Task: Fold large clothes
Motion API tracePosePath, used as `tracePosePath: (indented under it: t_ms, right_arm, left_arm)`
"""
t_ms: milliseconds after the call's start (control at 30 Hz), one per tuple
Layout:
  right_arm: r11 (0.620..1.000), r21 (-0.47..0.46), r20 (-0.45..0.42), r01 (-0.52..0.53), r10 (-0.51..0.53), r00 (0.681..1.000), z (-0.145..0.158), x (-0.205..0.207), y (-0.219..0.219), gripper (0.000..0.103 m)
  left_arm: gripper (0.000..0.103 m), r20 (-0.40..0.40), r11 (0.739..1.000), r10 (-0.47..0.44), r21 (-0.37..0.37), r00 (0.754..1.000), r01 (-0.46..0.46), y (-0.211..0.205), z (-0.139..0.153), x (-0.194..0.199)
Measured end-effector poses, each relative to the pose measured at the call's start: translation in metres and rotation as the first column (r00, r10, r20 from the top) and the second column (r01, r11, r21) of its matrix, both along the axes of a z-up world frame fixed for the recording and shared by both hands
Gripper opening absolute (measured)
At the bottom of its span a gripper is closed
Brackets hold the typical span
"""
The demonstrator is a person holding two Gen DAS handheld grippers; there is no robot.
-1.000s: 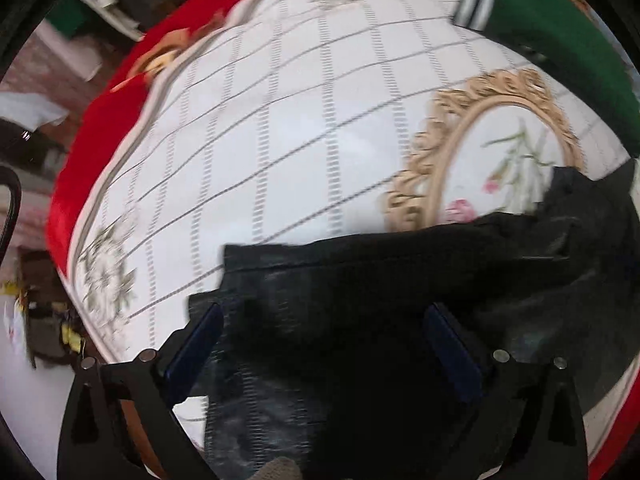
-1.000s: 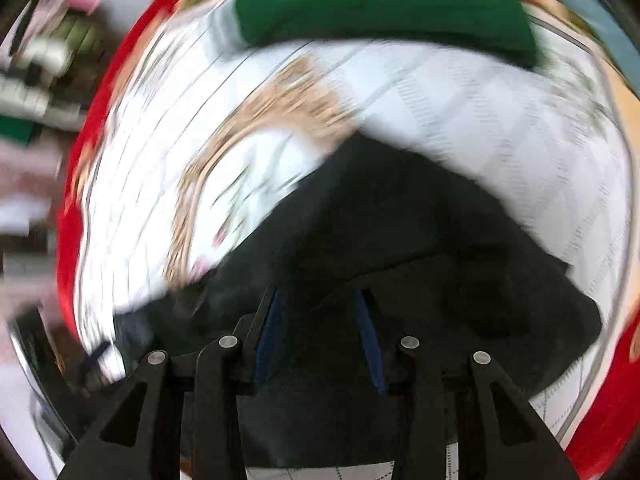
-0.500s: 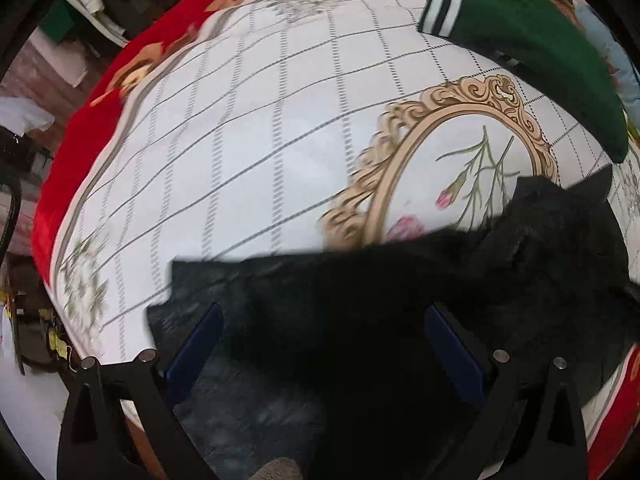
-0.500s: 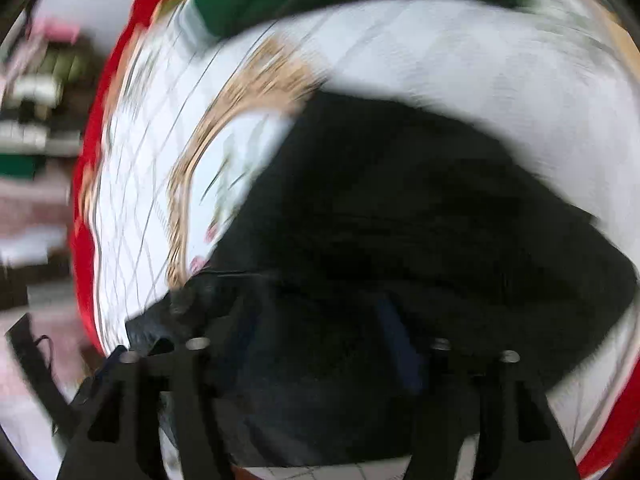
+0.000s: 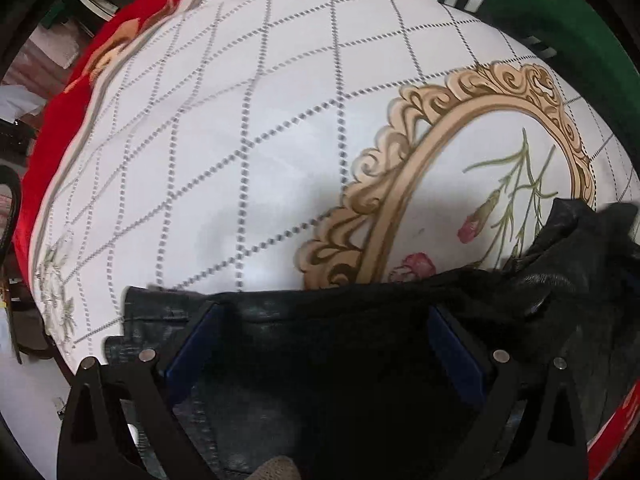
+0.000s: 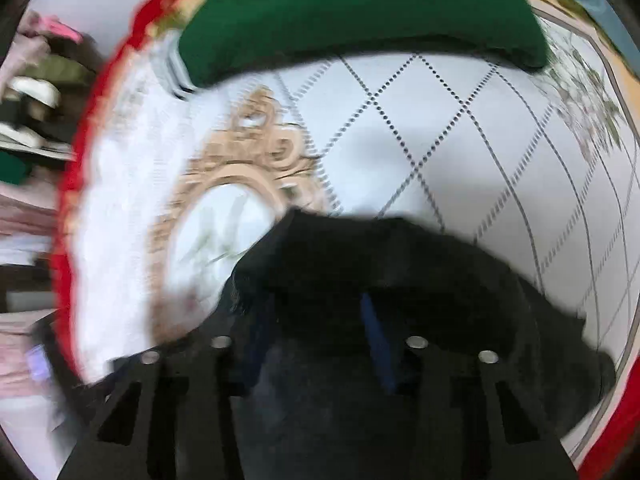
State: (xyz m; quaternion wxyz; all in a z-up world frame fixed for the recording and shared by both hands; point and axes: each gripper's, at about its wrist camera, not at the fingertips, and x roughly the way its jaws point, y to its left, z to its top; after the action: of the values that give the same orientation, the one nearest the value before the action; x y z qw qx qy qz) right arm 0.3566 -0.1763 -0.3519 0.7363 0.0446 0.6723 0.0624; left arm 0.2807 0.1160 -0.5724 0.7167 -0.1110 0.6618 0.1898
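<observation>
Dark, near-black jeans [image 5: 320, 360] lie on a white quilt with a dotted grid and a gold oval frame. In the left wrist view the left gripper [image 5: 324, 344] is wide open above the flat denim edge, with nothing between its blue pads [image 5: 188, 344]. In the blurred right wrist view the right gripper [image 6: 316, 332] is narrowed around a raised fold of the jeans [image 6: 380, 264]; dark cloth fills the gap and hides the left pad.
A folded green garment [image 5: 560, 32] with white-striped cuff lies at the far side of the quilt [image 5: 240, 140], also in the right wrist view [image 6: 360, 16]. The red border [image 5: 60, 128] marks the bed edge. Cluttered shelves [image 6: 28, 100] stand beyond.
The right gripper opened over the jeans half a second ago and has narrowed on a fold again. The left gripper stays open and has shifted along the jeans' edge.
</observation>
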Motion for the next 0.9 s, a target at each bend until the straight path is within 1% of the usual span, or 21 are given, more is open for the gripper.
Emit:
tracePosePath:
  t_ms: [33, 67, 133, 167, 200, 267, 300, 333, 367, 400, 433, 467, 500, 567, 633, 700, 767, 800, 833, 867, 900]
  right_arm:
    - [1.0, -0.016, -0.022, 0.011, -0.011, 1.0, -0.011, 0.008, -0.004, 0.043]
    - [0.999, -0.004, -0.042, 0.037, -0.037, 0.998, -0.019, 0.015, -0.009, 0.043]
    - [0.996, 0.036, -0.094, 0.08, -0.076, 0.993, -0.018, 0.024, -0.018, 0.043]
    - [0.994, 0.07, -0.11, 0.089, -0.081, 0.991, -0.009, 0.024, -0.022, 0.043]
    - [0.99, 0.105, -0.105, 0.095, -0.084, 0.991, 0.001, 0.021, -0.029, 0.046]
    - [0.981, 0.14, -0.063, 0.132, -0.124, 0.99, 0.027, 0.009, -0.05, 0.048]
    - [0.975, 0.16, -0.031, 0.157, -0.154, 0.988, 0.042, -0.002, -0.066, 0.056]
    - [0.969, 0.164, -0.007, 0.185, -0.187, 0.982, 0.055, -0.014, -0.084, 0.063]
    - [0.962, 0.153, 0.012, 0.225, -0.23, 0.973, 0.066, -0.028, -0.104, 0.064]
    - [0.955, 0.144, 0.019, 0.258, -0.263, 0.965, 0.07, -0.039, -0.119, 0.064]
    - [0.943, 0.131, 0.016, 0.306, -0.31, 0.95, 0.074, -0.054, -0.141, 0.064]
    - [0.925, 0.117, 0.004, 0.362, -0.364, 0.931, 0.076, -0.07, -0.163, 0.064]
    - [0.907, 0.105, -0.008, 0.408, -0.409, 0.912, 0.07, -0.078, -0.176, 0.064]
    - [0.862, 0.128, -0.043, 0.491, -0.489, 0.871, 0.056, -0.104, -0.207, 0.064]
    - [0.825, 0.17, -0.079, 0.539, -0.534, 0.842, 0.029, -0.117, -0.22, 0.064]
    - [0.767, 0.273, -0.12, 0.581, -0.572, 0.811, 0.004, -0.129, -0.234, 0.064]
    - [0.7, 0.416, -0.145, 0.58, -0.579, 0.803, -0.017, -0.132, -0.24, 0.064]
    - [0.665, 0.48, -0.148, 0.572, -0.581, 0.8, -0.025, -0.13, -0.241, 0.064]
    - [0.639, 0.532, -0.142, 0.555, -0.58, 0.803, -0.031, -0.126, -0.24, 0.064]
    - [0.619, 0.58, -0.131, 0.53, -0.571, 0.811, -0.036, -0.119, -0.238, 0.064]
    - [0.61, 0.604, -0.121, 0.513, -0.566, 0.815, -0.04, -0.112, -0.234, 0.066]
  left_arm:
    - [0.103, 0.005, 1.0, 0.005, 0.014, 1.0, -0.005, 0.004, 0.006, -0.001]
    - [0.103, 0.012, 1.0, 0.009, 0.023, 1.0, -0.01, 0.007, 0.011, -0.003]
    - [0.103, 0.028, 0.999, 0.013, 0.048, 1.0, -0.015, 0.014, 0.025, -0.007]
    - [0.103, 0.034, 0.999, 0.015, 0.051, 0.999, -0.017, 0.017, 0.03, -0.008]
    - [0.103, 0.044, 0.999, 0.018, 0.048, 0.999, -0.02, 0.017, 0.036, -0.01]
    - [0.103, 0.08, 0.999, 0.027, 0.025, 0.996, -0.029, 0.012, 0.05, -0.015]
    - [0.103, 0.097, 1.0, 0.028, 0.008, 0.995, -0.029, 0.005, 0.053, -0.014]
    - [0.103, 0.114, 1.0, 0.023, -0.02, 0.993, -0.021, -0.002, 0.056, -0.012]
    - [0.103, 0.119, 0.999, 0.015, -0.031, 0.993, -0.011, -0.01, 0.054, -0.01]
    - [0.103, 0.115, 1.0, 0.001, -0.028, 0.993, 0.002, -0.02, 0.05, -0.005]
    - [0.103, 0.1, 1.0, -0.022, -0.009, 0.995, 0.023, -0.026, 0.04, 0.002]
    - [0.103, 0.075, 0.999, -0.038, 0.016, 0.996, 0.037, -0.031, 0.024, 0.009]
    - [0.103, 0.06, 0.999, -0.032, 0.006, 0.998, 0.031, -0.034, 0.011, 0.016]
    - [0.103, 0.039, 0.999, 0.024, -0.046, 0.999, -0.022, -0.027, -0.008, 0.026]
    - [0.103, 0.04, 0.998, 0.038, -0.059, 0.999, -0.035, -0.018, -0.01, 0.033]
    - [0.103, 0.029, 0.998, 0.021, -0.055, 0.999, -0.019, -0.015, -0.006, 0.034]
    - [0.103, 0.04, 1.0, -0.005, -0.026, 0.999, 0.006, -0.017, 0.009, 0.026]
    - [0.103, 0.048, 1.0, -0.017, -0.009, 0.999, 0.017, -0.02, 0.019, 0.018]
    - [0.103, 0.062, 1.0, -0.026, 0.006, 0.998, 0.026, -0.023, 0.03, 0.01]
    - [0.103, 0.077, 0.999, -0.035, 0.022, 0.996, 0.033, -0.027, 0.043, -0.001]
    - [0.103, 0.088, 0.999, -0.041, 0.033, 0.995, 0.038, -0.031, 0.052, -0.01]
